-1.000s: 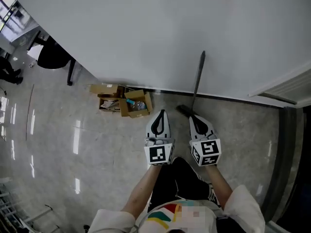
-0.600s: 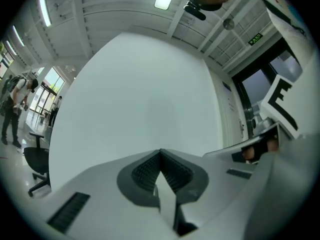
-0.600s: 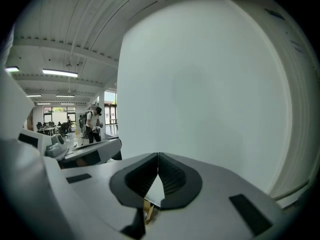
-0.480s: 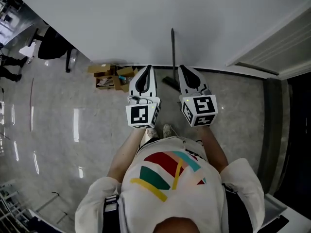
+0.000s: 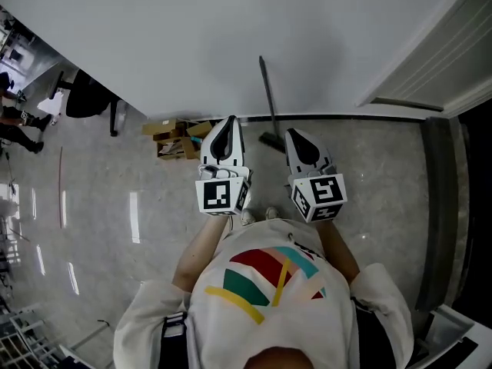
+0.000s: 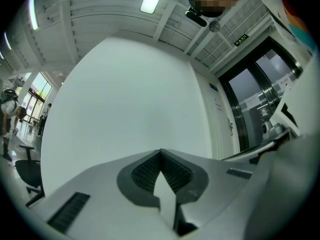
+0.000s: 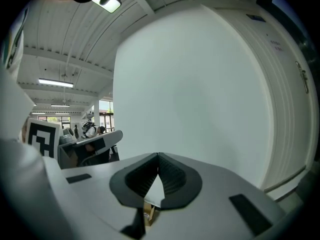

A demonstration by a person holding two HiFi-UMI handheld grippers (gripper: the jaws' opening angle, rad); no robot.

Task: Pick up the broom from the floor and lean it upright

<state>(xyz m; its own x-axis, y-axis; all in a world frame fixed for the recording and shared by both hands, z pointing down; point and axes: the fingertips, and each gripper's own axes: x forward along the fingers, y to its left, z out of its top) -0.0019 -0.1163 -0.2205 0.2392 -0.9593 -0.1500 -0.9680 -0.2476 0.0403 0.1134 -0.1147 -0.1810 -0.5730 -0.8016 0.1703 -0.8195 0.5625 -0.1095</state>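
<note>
Holds the left hand-held gripper (image 5: 230, 121) and the right hand-held gripper (image 5: 293, 134) higher and closer to the chest than a second ago, when both hung low beside the foot of the broom (image 5: 266, 98). Shows more of the striped shirt (image 5: 265, 279) in the head view than then. Keeps the left one just left of the broom and the right one just right of it, neither touching it. Presses the left jaws together at the tips, nothing between them, only white wall (image 6: 130, 94) ahead. Presses the right jaws together likewise, empty. Leaves the broom upright, handle against the wall, dark bristle head (image 5: 270, 140) on the floor (image 5: 154, 221). Leaves cardboard boxes (image 5: 175, 133) left of the broom, a dark chair (image 5: 86, 98) further left, a white door (image 5: 453, 52) well to its right.
</note>
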